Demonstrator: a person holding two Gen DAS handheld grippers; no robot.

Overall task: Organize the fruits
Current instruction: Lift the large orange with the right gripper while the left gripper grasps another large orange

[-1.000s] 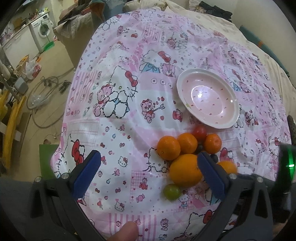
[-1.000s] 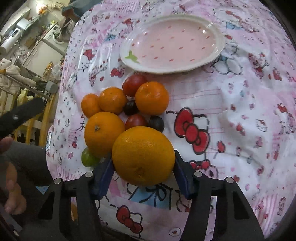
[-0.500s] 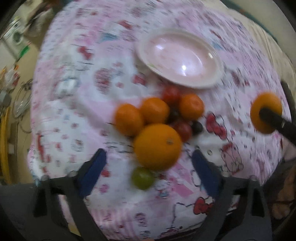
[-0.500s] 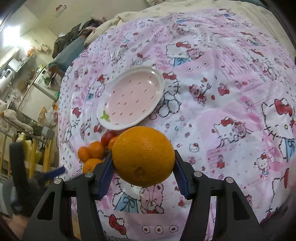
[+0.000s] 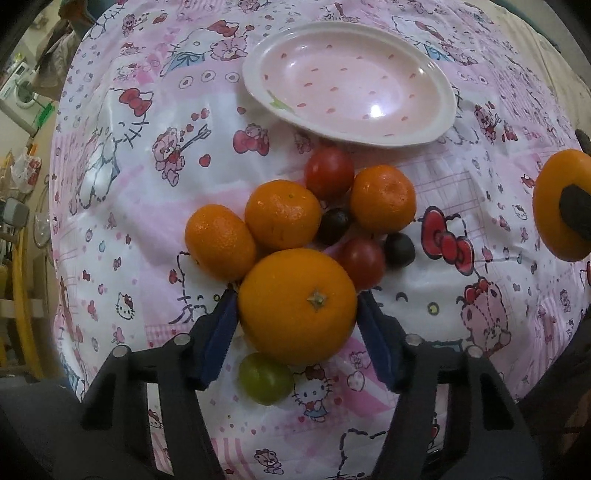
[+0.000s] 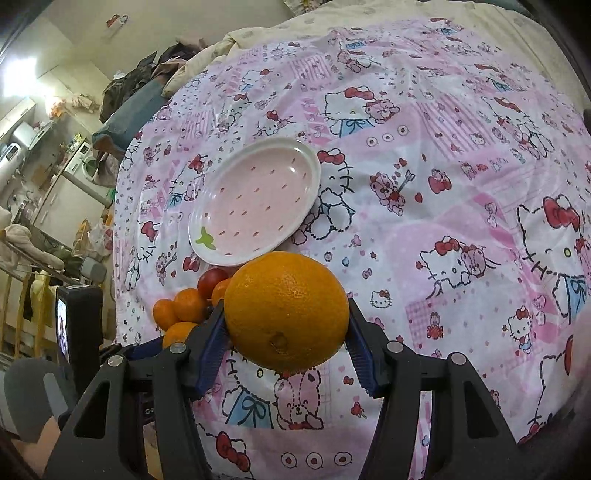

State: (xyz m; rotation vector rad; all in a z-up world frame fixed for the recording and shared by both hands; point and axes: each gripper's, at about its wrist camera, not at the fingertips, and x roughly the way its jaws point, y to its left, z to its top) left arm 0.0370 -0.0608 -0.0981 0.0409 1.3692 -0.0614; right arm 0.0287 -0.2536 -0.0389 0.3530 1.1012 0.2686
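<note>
Pink cartoon-print tablecloth (image 6: 443, 184), washing machine (image 6: 86, 164), rumpled cream bedding (image 6: 258, 33)

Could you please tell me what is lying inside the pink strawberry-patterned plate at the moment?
Nothing lies in the pink strawberry-patterned plate: its printed seed marks and green leaf show bare. In the right wrist view, the large orange held in the right tool covers only its near rim.

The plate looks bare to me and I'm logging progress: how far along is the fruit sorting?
Nothing is placed yet: the plate holds no fruit. In hand: the right hand-held gripper carries one large orange, and the left hand-held gripper flanks another orange. Left: the mandarins, tomatoes, dark fruits and green fruit.
</note>
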